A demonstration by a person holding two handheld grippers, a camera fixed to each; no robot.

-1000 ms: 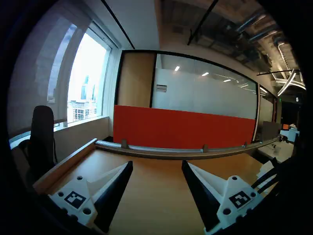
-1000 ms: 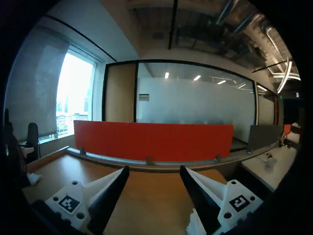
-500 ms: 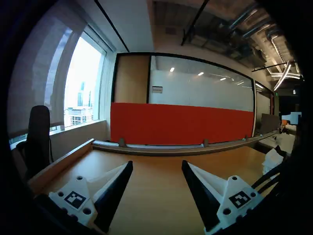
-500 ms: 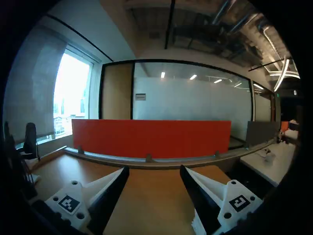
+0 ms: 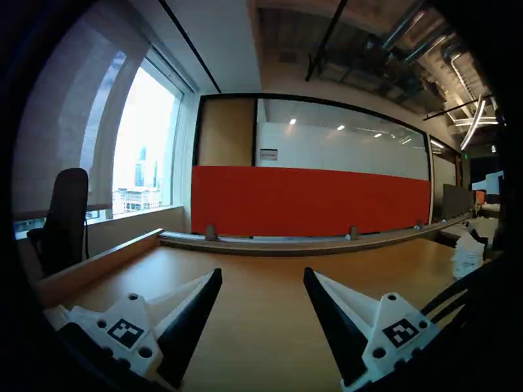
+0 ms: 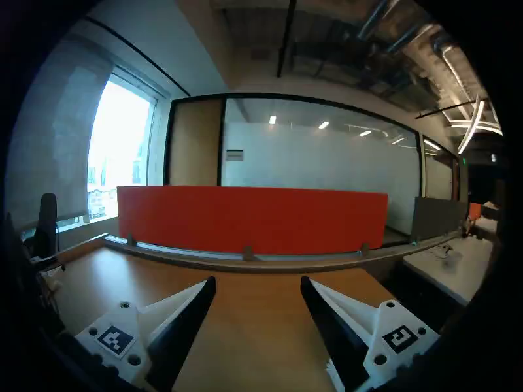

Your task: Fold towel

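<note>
At lower centre of the left gripper view, the left gripper (image 5: 262, 270) has its two fingers spread wide and grips nothing. Bare wooden desk (image 5: 261, 340) shows through the gap. The gripper is held low and about level, pointing across the desk at an orange partition (image 5: 307, 201) along the far edge. A bright window (image 5: 147, 157) is at upper left, with a black chair (image 5: 65, 215) below it at the left edge. At the far right edge a white crumpled towel (image 5: 467, 253) stands on the desk, above dark cables. Cannot tell whether anything holds it.

Right gripper view: the right gripper (image 6: 257, 279) is at lower centre, fingers equally wide apart with only desk (image 6: 255, 340) between them. It has the same low, level pose, facing the partition (image 6: 252, 219). A white sliver (image 6: 330, 379) sits at the bottom edge against the inner side of the right-hand finger. Too little of it shows to identify. This view adds a pale second desk (image 6: 451, 268) at right. The window (image 6: 121, 150) is at left, and the chair (image 6: 46, 222) is small at the left edge.
</note>
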